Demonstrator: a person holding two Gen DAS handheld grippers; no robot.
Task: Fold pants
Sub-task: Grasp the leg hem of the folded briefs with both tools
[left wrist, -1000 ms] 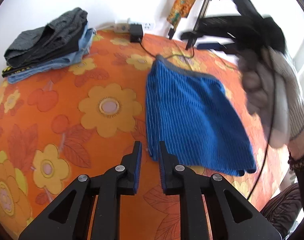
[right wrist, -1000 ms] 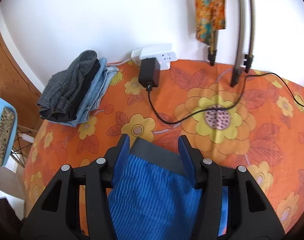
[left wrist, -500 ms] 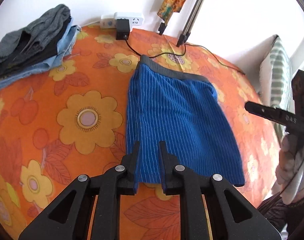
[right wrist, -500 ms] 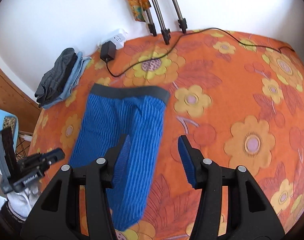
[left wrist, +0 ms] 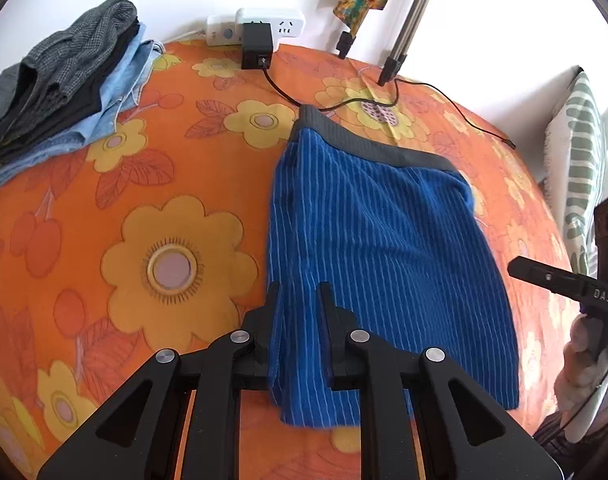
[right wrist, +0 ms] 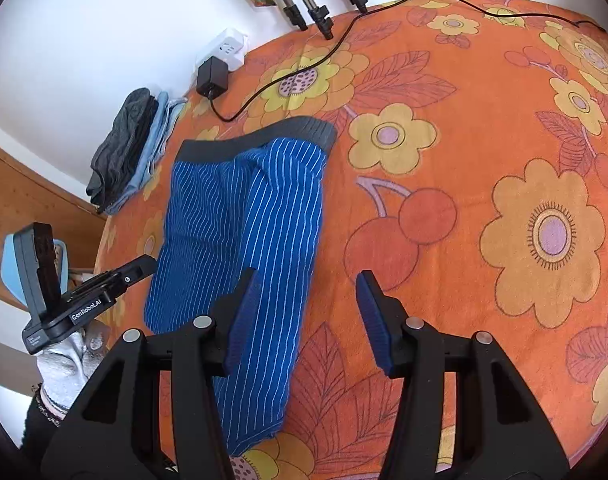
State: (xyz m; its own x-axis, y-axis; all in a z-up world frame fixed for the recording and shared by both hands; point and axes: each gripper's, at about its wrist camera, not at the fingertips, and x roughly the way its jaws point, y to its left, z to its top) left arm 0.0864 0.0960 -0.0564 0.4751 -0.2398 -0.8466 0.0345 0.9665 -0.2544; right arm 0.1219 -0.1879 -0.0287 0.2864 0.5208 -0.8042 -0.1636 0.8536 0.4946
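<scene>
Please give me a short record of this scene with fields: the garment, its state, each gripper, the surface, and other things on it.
garment: blue striped pants with a grey waistband
state: folded lengthwise, lying flat, hem end nearest both cameras
left gripper: jaws open a little, either side of the pants' left edge near the hem; grip cannot be told
right gripper: open wide, holds nothing, above the right edge of the pants
surface: orange floral sheet
other things: stack of folded clothes, power strip with black adapter, tripod legs
</scene>
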